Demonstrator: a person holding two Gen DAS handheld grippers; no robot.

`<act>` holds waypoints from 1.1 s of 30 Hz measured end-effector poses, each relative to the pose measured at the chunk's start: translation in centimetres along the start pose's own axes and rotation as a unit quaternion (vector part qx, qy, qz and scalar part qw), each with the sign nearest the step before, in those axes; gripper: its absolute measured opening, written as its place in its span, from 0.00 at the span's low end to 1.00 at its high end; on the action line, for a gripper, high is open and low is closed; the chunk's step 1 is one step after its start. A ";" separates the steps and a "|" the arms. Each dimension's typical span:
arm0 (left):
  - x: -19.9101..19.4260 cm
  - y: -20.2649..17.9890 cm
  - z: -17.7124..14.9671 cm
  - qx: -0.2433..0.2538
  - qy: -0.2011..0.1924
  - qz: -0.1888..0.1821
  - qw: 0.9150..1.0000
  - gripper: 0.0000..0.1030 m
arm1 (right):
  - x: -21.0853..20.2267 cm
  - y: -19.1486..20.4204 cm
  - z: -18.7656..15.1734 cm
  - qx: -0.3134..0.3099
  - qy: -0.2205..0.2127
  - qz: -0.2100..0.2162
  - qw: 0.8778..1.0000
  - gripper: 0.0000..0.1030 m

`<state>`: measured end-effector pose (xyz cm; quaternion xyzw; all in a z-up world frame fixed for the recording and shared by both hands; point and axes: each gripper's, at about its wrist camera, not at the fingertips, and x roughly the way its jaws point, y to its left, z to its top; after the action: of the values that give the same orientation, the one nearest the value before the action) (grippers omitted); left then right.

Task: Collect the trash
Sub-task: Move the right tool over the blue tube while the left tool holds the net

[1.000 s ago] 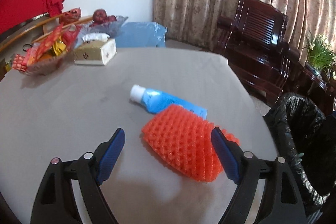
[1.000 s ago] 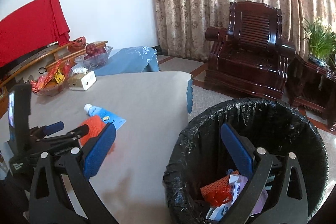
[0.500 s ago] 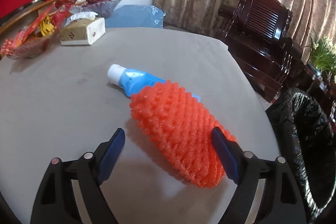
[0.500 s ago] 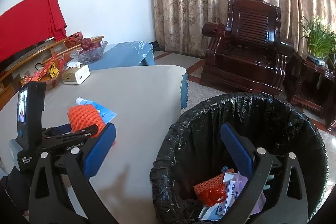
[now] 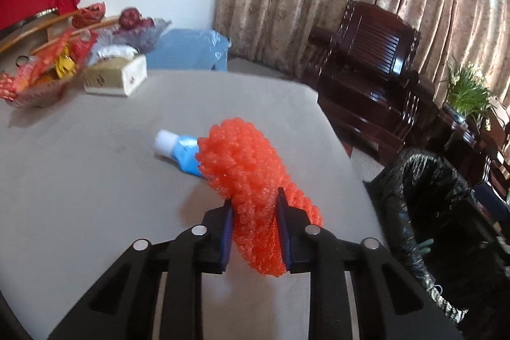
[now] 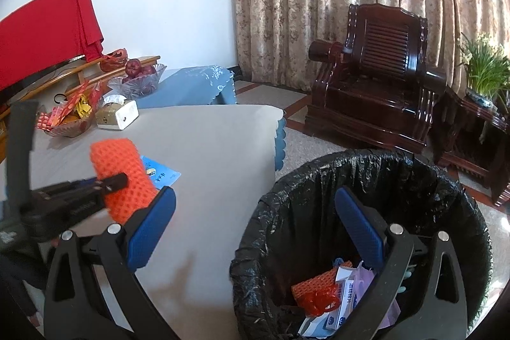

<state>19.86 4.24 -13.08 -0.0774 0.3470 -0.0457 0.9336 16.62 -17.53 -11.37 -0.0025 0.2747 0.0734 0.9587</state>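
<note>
Orange foam net pinched by the just-closed left gripper; right gripper gapes over the bin

the left gripper, black with blue ribbed pads, sits at the bottom centre of its own view, tilted downward. its jaws have just been closing and now pinch an orange foam net sleeve between the pads. in the right wrist view it shows at the left edge. the right gripper, same build, fills the lower frame, jaws spread wide with nothing between them.
</note>
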 end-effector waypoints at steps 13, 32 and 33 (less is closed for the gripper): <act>-3.2 5.1 1.4 -0.013 -0.035 0.057 0.998 0.23 | 1.4 5.0 2.5 -0.030 -0.012 0.041 0.999 0.95; -0.9 12.7 1.6 -0.025 -0.005 0.117 0.993 0.23 | 12.1 13.7 3.0 -0.039 0.063 0.064 0.995 0.95; -0.7 12.9 1.5 -0.026 -0.004 0.118 0.993 0.23 | 12.6 13.8 2.7 -0.042 0.068 0.063 0.995 0.94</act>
<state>20.79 17.22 -13.78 -0.0604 0.3515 0.0738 0.9313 26.61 -1.97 -15.17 -0.0302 0.3358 0.1447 0.9303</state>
